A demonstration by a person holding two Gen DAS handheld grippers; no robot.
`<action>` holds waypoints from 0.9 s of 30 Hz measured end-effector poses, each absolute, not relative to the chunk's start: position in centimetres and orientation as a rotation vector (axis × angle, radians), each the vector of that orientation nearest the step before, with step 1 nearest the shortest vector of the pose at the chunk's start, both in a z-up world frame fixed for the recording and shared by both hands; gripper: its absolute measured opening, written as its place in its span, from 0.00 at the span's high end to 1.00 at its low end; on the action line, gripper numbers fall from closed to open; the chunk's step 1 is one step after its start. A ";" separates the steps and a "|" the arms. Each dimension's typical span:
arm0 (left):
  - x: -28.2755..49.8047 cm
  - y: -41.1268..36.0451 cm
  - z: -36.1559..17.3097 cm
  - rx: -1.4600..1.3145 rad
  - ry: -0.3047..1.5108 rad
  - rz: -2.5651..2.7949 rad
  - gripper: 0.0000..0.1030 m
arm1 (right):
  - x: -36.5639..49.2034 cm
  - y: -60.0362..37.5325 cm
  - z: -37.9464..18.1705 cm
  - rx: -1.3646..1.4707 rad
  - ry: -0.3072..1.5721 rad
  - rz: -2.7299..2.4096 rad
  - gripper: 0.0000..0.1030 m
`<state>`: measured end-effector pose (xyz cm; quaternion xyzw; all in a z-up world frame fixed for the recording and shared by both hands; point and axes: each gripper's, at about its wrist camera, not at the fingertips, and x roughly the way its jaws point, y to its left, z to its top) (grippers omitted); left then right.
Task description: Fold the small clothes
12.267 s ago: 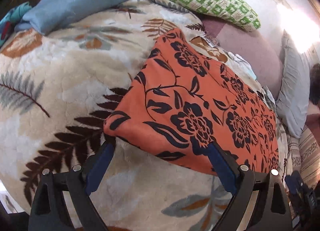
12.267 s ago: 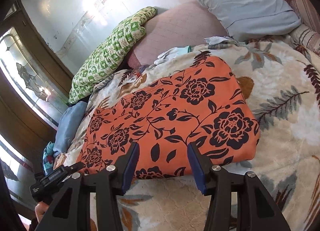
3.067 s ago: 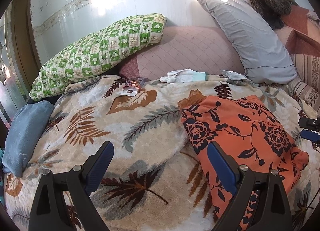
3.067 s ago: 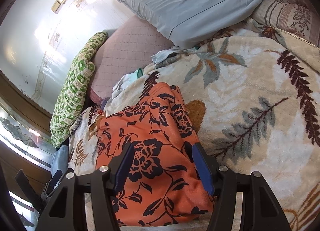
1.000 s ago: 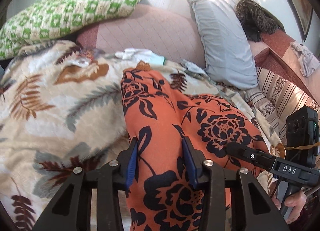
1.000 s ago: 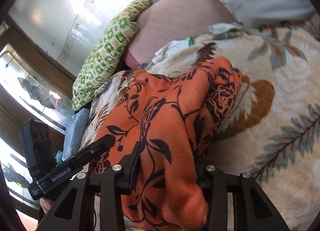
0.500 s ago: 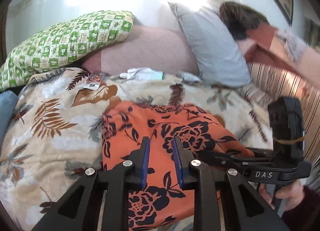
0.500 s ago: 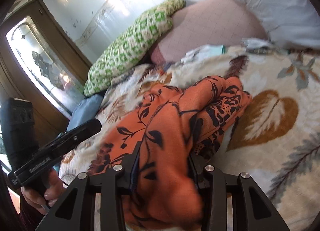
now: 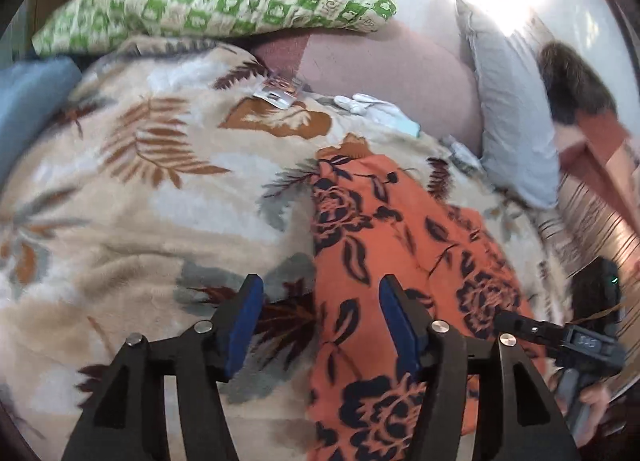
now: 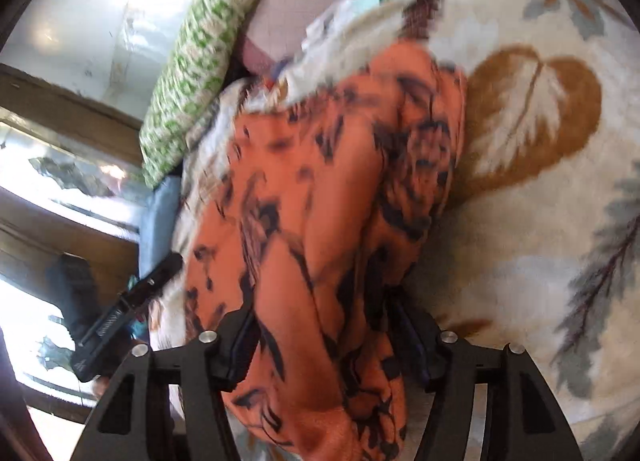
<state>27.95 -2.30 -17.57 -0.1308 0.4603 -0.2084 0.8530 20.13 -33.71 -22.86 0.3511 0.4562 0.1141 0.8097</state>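
Since a second ago both my claws are spreading apart, letting go of the orange black-flowered cloth garment [image 9: 384,229], which lies narrowed on the beige leaf-print fleece blanket [image 9: 132,197]. Left gripper [image 9: 320,315] is released; right gripper [image 10: 320,335] is opening, bunched cloth between its jaws. Soft, light, floppy: I'd pinch a folded edge.

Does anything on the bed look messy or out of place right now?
Yes. The orange floral garment is not a flat fold: in the right wrist view it bunches into thick ridges between the right tongs, which are opening. A small foil packet also lies loose on the leaf-print blanket near the pillows.
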 end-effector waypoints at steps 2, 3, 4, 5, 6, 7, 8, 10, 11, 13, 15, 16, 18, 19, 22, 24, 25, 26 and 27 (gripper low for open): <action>28.3 -2.6 -18.3 -0.333 0.996 -0.476 0.26 | 20.6 -34.8 -23.1 0.823 0.956 0.246 0.36; 28.6 -3.0 -18.7 -0.350 1.007 -0.481 0.26 | 20.7 -35.5 -23.4 0.869 0.953 0.237 0.34; 28.8 -3.4 -19.0 -0.363 1.017 -0.492 0.26 | 20.8 -36.1 -24.0 0.927 0.949 0.220 0.32; 29.1 -3.9 -19.6 -0.371 1.029 -0.508 0.25 | 21.0 -36.5 -24.5 0.962 0.948 0.209 0.28; 29.3 -4.5 -20.1 -0.370 1.050 -0.531 0.25 | 21.3 -36.8 -25.2 0.994 0.951 0.205 0.26; 29.5 -5.2 -20.6 -0.359 1.075 -0.545 0.25 | 21.7 -37.0 -26.1 1.040 0.958 0.213 0.26; 29.6 -5.7 -21.0 -0.345 1.089 -0.540 0.26 | 22.0 -37.1 -26.9 1.078 0.964 0.224 0.26; 29.5 -6.5 -21.5 -0.320 1.097 -0.536 0.26 | 22.8 -36.9 -28.2 1.130 0.978 0.259 0.26; 29.4 -6.8 -21.6 -0.308 1.096 -0.538 0.28 | 23.1 -36.6 -28.4 1.120 0.981 0.270 0.26; 29.2 -7.0 -21.5 -0.286 1.085 -0.538 0.37 | 23.5 -36.3 -28.0 1.071 0.968 0.283 0.28; 29.0 -7.1 -21.2 -0.268 1.070 -0.535 0.45 | 23.8 -35.3 -27.2 0.997 0.964 0.286 0.36; 28.8 -7.2 -20.9 -0.251 1.061 -0.531 0.48 | 23.8 -35.1 -26.7 0.953 0.953 0.283 0.37; 28.5 -7.6 -20.5 -0.216 1.038 -0.518 0.51 | 23.7 -34.5 -25.8 0.911 0.924 0.288 0.43; 28.3 -7.7 -20.0 -0.192 1.021 -0.510 0.52 | 23.6 -34.3 -25.2 0.886 0.905 0.293 0.44; 27.3 -8.1 -18.5 -0.122 0.964 -0.476 0.53 | 22.9 -33.6 -23.7 0.820 0.858 0.309 0.46; 26.8 -8.0 -17.3 -0.090 0.922 -0.453 0.53 | 22.5 -33.3 -23.0 0.792 0.829 0.329 0.47; 26.5 -7.8 -16.7 -0.080 0.899 -0.442 0.53 | 22.3 -32.9 -22.5 0.774 0.814 0.338 0.47; 26.3 -7.5 -16.1 -0.074 0.882 -0.432 0.53 | 22.5 -32.4 -22.0 0.764 0.804 0.345 0.47; 26.1 -7.3 -15.6 -0.069 0.866 -0.422 0.53 | 22.2 -32.4 -21.6 0.756 0.793 0.356 0.47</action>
